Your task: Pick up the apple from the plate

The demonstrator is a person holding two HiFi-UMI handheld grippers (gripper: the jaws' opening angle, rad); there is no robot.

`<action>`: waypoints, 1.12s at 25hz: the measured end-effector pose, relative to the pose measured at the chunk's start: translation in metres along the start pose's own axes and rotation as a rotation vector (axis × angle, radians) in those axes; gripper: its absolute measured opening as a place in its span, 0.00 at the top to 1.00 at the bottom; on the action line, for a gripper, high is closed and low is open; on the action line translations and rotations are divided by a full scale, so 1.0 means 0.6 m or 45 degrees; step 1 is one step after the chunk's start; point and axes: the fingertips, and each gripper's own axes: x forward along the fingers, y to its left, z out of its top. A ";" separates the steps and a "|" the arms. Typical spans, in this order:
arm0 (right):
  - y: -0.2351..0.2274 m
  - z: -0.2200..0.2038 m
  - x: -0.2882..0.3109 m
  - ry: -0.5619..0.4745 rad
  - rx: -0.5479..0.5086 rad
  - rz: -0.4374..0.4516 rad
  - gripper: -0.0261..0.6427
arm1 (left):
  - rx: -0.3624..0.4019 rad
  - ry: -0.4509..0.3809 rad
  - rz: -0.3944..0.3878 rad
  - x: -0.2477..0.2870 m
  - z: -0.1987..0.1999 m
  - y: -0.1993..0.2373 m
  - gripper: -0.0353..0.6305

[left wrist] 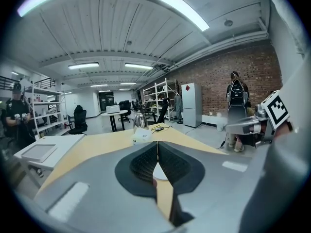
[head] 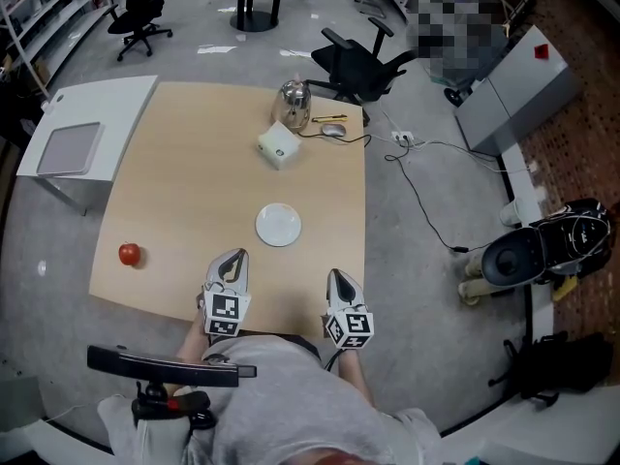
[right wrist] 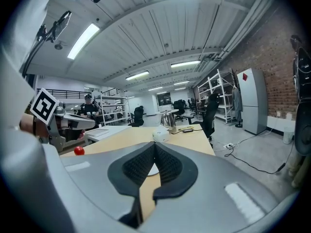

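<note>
The red apple (head: 129, 254) lies on the bare tabletop near the left edge, well clear of the white plate (head: 278, 225), which is empty at the table's middle. My left gripper (head: 232, 258) hovers at the near edge just short of the plate, its jaws shut with nothing between them. The right gripper (head: 336, 275) is beside it near the table's right side, also shut and empty. In the right gripper view the apple (right wrist: 78, 150) shows far to the left. A sliver of the plate (left wrist: 159, 171) shows past the left gripper's closed jaws.
Farther back on the wooden table (head: 184, 143) stand a white box (head: 279, 144), a metal kettle (head: 295, 103) and a mouse (head: 334, 130) with a cable. A white side table (head: 87, 139) adjoins the left; a black office chair (head: 360, 66) stands behind.
</note>
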 end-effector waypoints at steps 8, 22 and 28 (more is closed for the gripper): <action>0.006 -0.005 0.006 0.007 -0.026 0.028 0.95 | 0.000 -0.012 0.018 0.000 0.001 0.006 0.92; 0.012 -0.005 0.012 0.008 -0.053 0.042 0.95 | 0.000 -0.012 0.025 0.000 -0.004 0.009 0.92; 0.013 -0.010 0.015 0.006 -0.057 0.042 0.95 | 0.002 -0.016 0.024 0.003 -0.009 0.010 0.92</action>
